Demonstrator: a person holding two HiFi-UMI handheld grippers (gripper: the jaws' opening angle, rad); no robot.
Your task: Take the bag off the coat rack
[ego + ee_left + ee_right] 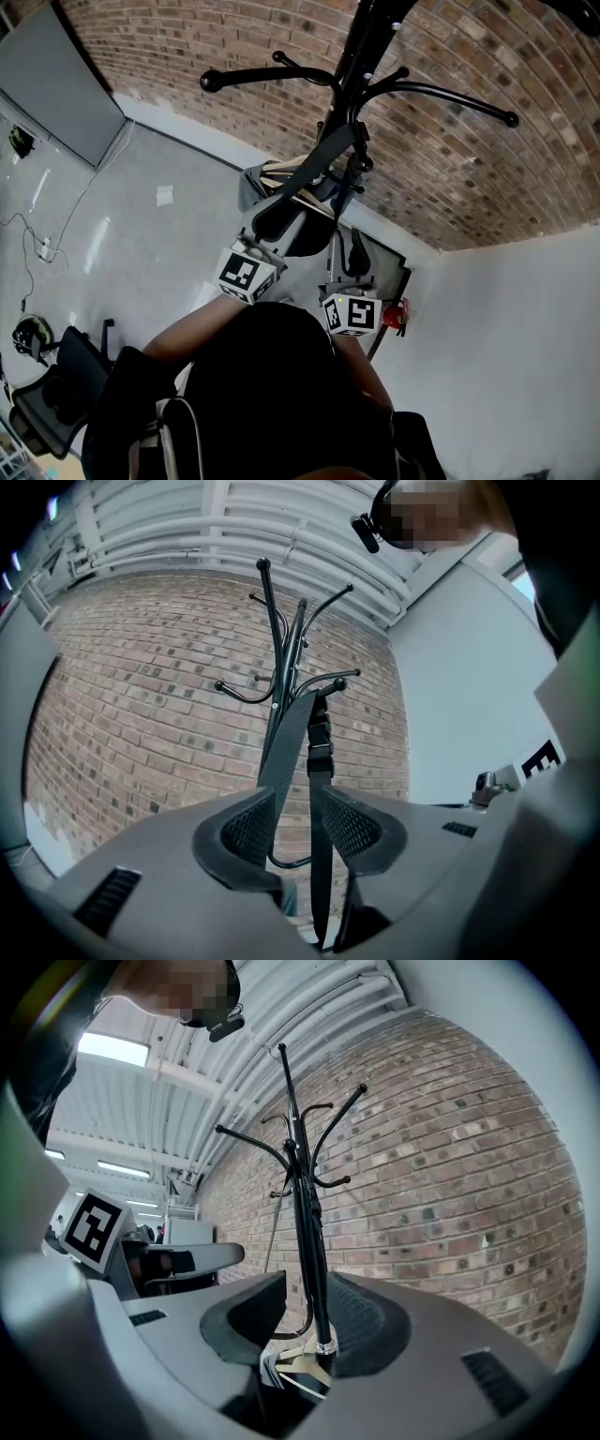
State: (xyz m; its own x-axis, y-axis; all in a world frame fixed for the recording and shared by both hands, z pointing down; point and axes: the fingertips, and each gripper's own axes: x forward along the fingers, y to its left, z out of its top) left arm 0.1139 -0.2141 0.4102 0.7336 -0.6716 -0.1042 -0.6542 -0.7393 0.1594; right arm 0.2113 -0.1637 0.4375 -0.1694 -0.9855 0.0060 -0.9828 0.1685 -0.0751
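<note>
The left gripper point(300, 810) is open, its jaws apart on either side of the bag's strap point(285, 754), which runs up to a hook on the black coat rack point(362, 58). The grey bag point(251, 184) hangs low against the rack's pole point(313, 1262). The right gripper point(305, 1314) is open too, with the pole between its jaws.

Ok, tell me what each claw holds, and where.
Nothing gripped yet: left claw stands open around the bag's strap; right claw is open and empty.
</note>
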